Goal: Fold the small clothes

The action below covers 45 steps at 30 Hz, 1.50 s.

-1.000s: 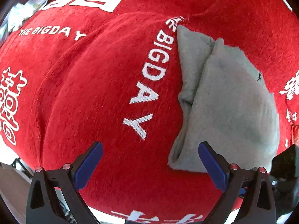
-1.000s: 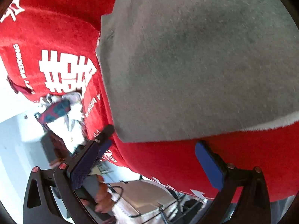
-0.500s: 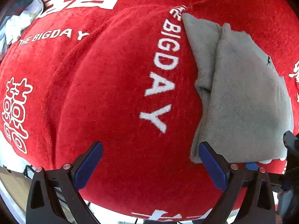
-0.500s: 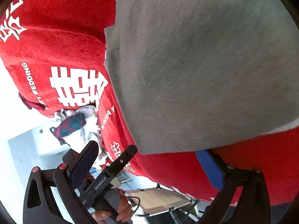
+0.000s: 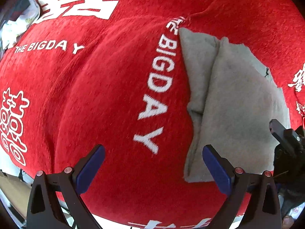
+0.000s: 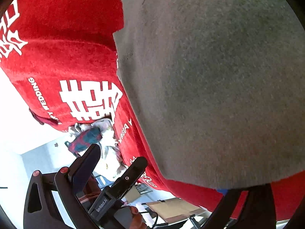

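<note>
A small grey garment (image 5: 234,106) lies folded on a red plush cloth (image 5: 106,95) with white lettering. It fills the upper right of the right wrist view (image 6: 219,87). My left gripper (image 5: 152,166) is open and empty, just above the red cloth, its right finger beside the garment's near left corner. My right gripper (image 6: 156,173) is open at the garment's near edge; the edge lies over its right finger, whose blue pad barely shows. The right gripper's body (image 5: 287,139) shows at the right edge of the left wrist view.
A heap of patterned clothes (image 6: 95,139) lies at the far end of the red cloth, also at the top left of the left wrist view (image 5: 17,19). Beyond the cloth's edge are white floor, a cardboard piece (image 6: 175,208) and cables.
The right gripper has moved in toward the grey garment's near edge, which now covers its right finger. The left gripper has stayed open and shifted slightly beside the garment.
</note>
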Tool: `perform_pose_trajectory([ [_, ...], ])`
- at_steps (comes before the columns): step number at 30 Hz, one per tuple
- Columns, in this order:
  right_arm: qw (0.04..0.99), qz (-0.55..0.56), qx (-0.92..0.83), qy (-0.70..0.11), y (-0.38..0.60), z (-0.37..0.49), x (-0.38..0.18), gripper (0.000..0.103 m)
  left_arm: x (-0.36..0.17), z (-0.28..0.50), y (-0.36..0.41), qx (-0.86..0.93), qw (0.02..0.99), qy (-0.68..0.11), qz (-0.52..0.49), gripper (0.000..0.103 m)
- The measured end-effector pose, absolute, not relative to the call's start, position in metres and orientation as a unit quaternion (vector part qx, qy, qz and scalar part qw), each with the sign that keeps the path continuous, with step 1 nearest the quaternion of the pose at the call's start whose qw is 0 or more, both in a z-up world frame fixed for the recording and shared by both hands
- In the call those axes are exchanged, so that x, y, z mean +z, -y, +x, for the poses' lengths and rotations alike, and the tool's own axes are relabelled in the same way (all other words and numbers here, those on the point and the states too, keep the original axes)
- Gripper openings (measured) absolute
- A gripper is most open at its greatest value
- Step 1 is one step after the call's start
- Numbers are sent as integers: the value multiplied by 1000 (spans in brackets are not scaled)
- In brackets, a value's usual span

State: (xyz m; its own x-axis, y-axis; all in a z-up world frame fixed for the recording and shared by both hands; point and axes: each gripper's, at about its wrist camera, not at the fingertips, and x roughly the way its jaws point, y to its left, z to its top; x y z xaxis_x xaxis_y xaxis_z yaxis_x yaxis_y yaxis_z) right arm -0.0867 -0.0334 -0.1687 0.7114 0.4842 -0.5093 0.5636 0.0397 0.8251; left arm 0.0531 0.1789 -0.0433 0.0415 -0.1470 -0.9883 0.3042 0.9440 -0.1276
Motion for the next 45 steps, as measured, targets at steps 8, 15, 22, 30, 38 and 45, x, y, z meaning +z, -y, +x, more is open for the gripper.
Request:
perform_pose_trajectory([
  [8,589,714,-55,-375,36,-99,-172,76,-42,61,-162,-184,717,-672,31,102],
  [15,585,713,-52,-382,42,-101,-173,9,-42,90,-164,-237,686,-683,-79,102],
  [22,640,673,1,-371,63,-85,-128,9,-61,108,-133,-284,632,-710,-128,102],
  [30,656,652,29,-379,69,-85,-109,9,-75,120,-78,-328,597,-719,-135,102],
  [38,656,582,41,-479,57,-99,-107,15,-73,115,-21,-337,621,-705,-56,96],
  [45,705,477,-9,-525,96,-122,-72,61,-84,107,-13,-310,631,-711,-12,88],
])
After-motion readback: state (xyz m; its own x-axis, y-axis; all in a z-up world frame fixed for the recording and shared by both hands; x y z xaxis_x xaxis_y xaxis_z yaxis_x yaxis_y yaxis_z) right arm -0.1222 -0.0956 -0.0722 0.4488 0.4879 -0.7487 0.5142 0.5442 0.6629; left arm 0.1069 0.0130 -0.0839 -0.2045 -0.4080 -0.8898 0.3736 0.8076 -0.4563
